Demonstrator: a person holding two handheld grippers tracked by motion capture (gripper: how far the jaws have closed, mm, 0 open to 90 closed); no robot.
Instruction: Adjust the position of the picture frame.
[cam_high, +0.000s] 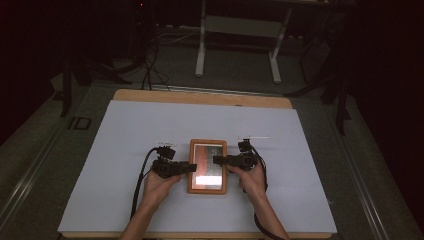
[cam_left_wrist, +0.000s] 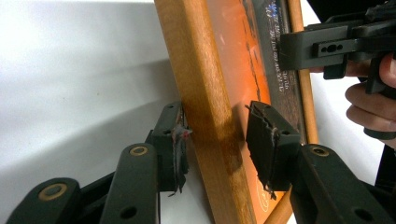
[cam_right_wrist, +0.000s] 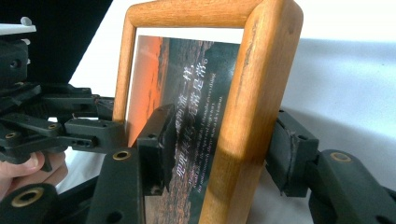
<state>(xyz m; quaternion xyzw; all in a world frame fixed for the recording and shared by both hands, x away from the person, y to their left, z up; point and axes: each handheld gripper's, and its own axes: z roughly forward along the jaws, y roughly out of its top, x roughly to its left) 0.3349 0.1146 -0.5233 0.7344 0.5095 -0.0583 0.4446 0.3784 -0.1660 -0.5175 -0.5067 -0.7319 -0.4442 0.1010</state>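
— Left gripper (cam_high: 190, 167) first: how does it stand?

— Its jaws are on both sides of the left rail of the wooden picture frame (cam_high: 207, 144). In the left gripper view one pad (cam_left_wrist: 175, 144) touches the outer side of the rail, and the other pad is on the glass side. A thin gap is seen between that pad and the wood, so I cannot tell if it pinches firmly.

— And the right gripper (cam_high: 218, 160)?

— It comes from the opposite side. In the right gripper view its jaws are around the right rail of the frame, one pad (cam_right_wrist: 161, 140) on the printed picture side, the other behind the wood. They look pressed on the rail.

— Where is the frame?

— On the white sheet (cam_high: 125, 130) that covers the table (cam_high: 200, 97), near the middle between left and right edge, closer to the near edge than to the far one. The picture inside shows an orange sky and white lettering.

— The hands?

— The left hand (cam_high: 159, 186) and the right hand (cam_high: 252, 179) each hold their gripper from the near edge side, one at each side of the frame.
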